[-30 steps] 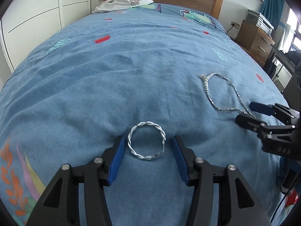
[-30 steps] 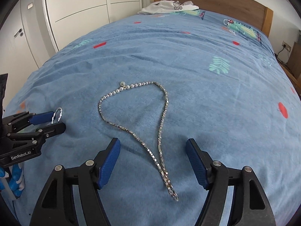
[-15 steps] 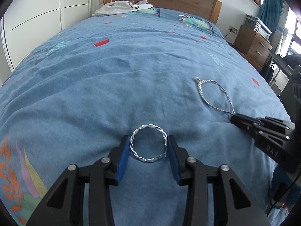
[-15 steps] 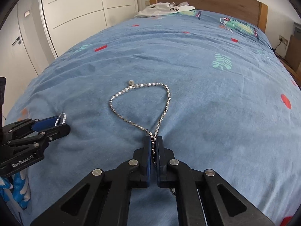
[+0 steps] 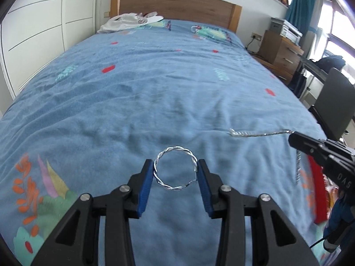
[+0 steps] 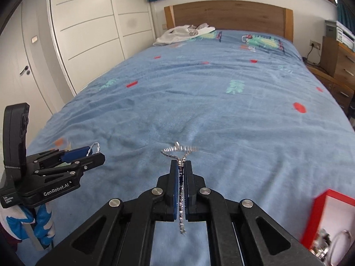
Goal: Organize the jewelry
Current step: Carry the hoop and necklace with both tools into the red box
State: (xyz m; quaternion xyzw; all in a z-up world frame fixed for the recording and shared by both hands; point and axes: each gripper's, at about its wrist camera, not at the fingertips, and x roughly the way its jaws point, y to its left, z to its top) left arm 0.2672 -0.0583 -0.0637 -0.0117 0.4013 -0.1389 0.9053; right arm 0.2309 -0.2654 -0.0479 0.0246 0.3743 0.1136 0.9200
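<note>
Bed [image 5: 155, 102] fills both views: blue fleece blanket with red patches, teal leaf prints, an orange-and-green plant print at the near left corner. Wooden headboard [image 6: 228, 15] at the far end, crumpled white garment [image 5: 131, 21] lying against it on the left. White panelled wardrobe [image 6: 93, 28] runs along the left wall, door with a lever handle beside it. Wooden drawer unit [image 5: 280, 51] right of the bed, stacked boxes on top, teal curtain [image 5: 299, 2] and window behind. Bookshelf strip up high on the right wall.

Red-rimmed box [image 6: 328, 223] sits at the near right edge of the blanket; metallic pieces inside, blurred, can't tell which.

Your left gripper [image 5: 175, 173] has its blue pads pressed on both sides of the twisted silver bangle [image 5: 175, 170], ring held flat in front of the fingers above the blanket.

Your right gripper [image 6: 182, 173] is clamped tight on the silver chain necklace [image 6: 180, 153]: far loop bunched and drawn taut just ahead of the tips, loose tail hanging down between the fingers. Can't tell if the loop touches the blanket.
</note>
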